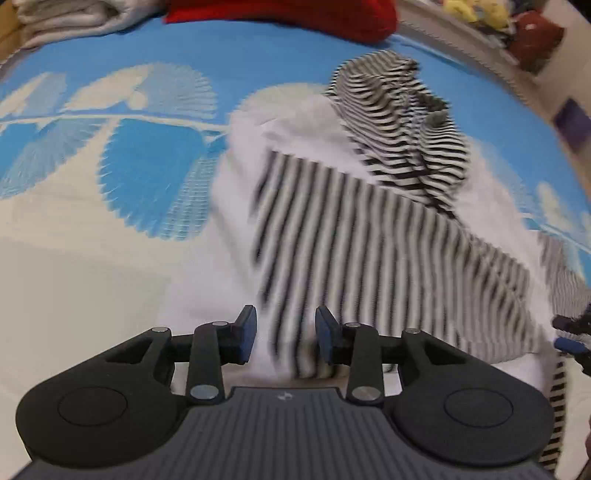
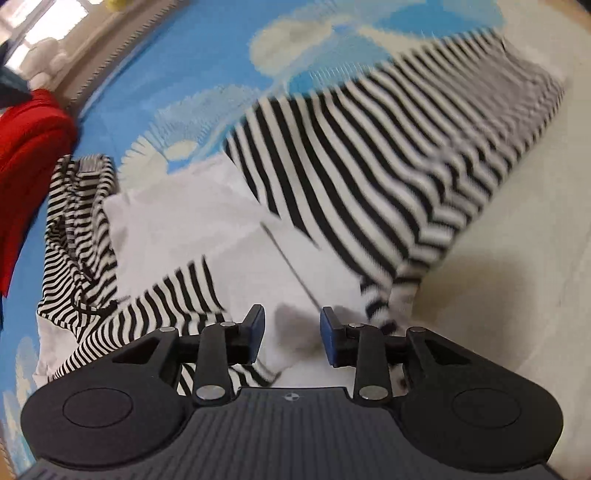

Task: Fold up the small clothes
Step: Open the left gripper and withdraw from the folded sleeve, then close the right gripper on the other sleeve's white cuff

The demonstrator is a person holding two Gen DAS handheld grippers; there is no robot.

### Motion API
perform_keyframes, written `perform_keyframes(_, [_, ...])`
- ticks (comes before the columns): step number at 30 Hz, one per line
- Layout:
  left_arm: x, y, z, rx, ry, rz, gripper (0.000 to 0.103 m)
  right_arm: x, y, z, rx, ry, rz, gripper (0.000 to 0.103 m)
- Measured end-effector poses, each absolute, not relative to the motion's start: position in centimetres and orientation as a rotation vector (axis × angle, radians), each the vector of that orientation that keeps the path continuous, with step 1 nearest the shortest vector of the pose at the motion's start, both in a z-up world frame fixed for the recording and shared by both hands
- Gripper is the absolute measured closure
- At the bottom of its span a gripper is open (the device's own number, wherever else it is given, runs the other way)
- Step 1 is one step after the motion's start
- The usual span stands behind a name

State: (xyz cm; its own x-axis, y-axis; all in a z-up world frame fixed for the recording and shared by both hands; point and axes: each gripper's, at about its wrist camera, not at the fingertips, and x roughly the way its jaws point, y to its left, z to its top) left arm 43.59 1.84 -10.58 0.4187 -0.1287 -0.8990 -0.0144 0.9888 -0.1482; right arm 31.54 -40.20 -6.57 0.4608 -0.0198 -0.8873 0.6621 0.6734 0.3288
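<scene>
The striped garment (image 2: pixel 354 177), white with black-striped panels, lay spread on the blue patterned bedcover (image 1: pixel 147 166), its bunched striped part toward the red cloth (image 1: pixel 280 14) at the bedcover's far edge. It looked light, soft and floppy, likely to sag and slide; a hem or corner seemed the best place to pinch. The left gripper (image 1: pixel 284 332) hovered over its near edge, jaws parted, grasping nothing. The right gripper (image 2: pixel 291 332) was likewise released above the white panel. Counted: one striped garment, one red cloth, two grippers
</scene>
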Motion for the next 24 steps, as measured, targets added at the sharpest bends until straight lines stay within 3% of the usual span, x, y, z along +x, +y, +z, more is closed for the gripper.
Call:
perform_keyframes(4, [43.7,1.4,-14.0,-0.165,1.294,-0.039,0.064,31.3,-40.6,-5.5,0.701,0.987,-0.447,0.068])
perform_keyframes(11, [43.3,-1.3,-8.7,-0.13,1.136,-0.128,0.064,30.5,-43.8,-4.9,0.728,0.958,-0.507,0.068])
perform_keyframes(19, [43.4,-6.7,-7.6,-0.126,1.136,-0.229,0.064,28.8,-48.1,-4.3,0.745,0.897,-0.581,0.068])
perform_keyframes(22, [43.0,-8.4,-6.9,-0.104,1.108,-0.274,0.064,27.7,-50.8,-4.0,0.762,0.851,-0.62,0.078])
perform_keyframes(24, [43.0,-9.5,-6.8,-0.084,1.098,-0.293,0.064,26.8,-52.8,-3.9,0.774,0.826,-0.67,0.078])
